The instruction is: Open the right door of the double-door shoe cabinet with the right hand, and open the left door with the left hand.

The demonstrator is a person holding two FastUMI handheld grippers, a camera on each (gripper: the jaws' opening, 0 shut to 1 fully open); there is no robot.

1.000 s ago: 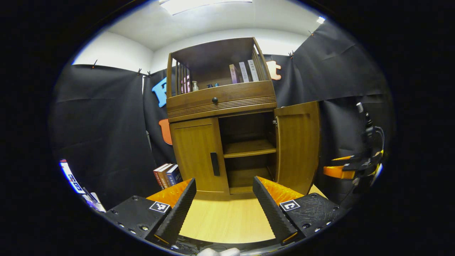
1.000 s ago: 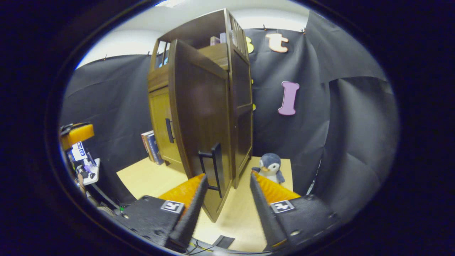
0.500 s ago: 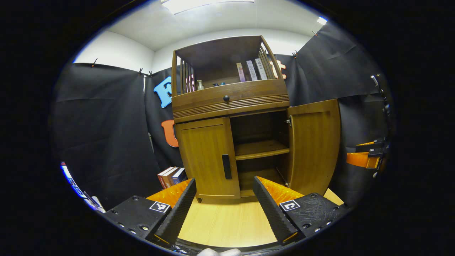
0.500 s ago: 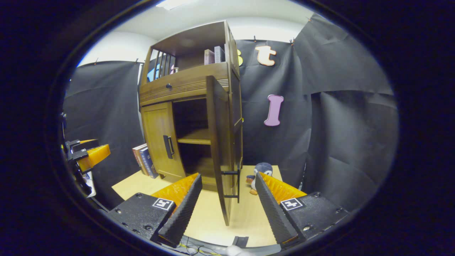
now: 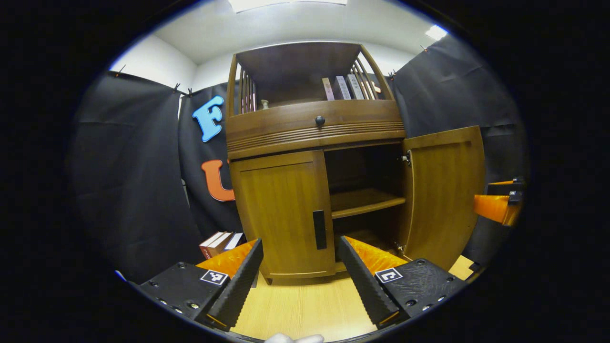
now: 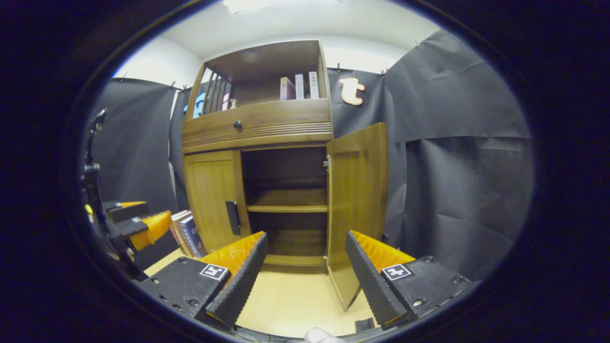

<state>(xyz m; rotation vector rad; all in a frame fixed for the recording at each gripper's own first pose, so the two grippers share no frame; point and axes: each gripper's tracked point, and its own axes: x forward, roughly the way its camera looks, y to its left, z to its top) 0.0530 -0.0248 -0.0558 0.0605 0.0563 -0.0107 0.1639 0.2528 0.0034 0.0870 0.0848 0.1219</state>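
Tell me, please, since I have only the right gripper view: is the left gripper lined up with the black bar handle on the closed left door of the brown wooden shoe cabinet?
Observer: Yes. In the left gripper view the left gripper faces the closed left door squarely, and the black bar handle stands in line with the gap between its fingers, a little toward the right one, not yet touched.
Operator: Thank you. Are those fingers open enough to take the handle?
Observer: They stand open, and the gap between them is plainly wider than the handle.
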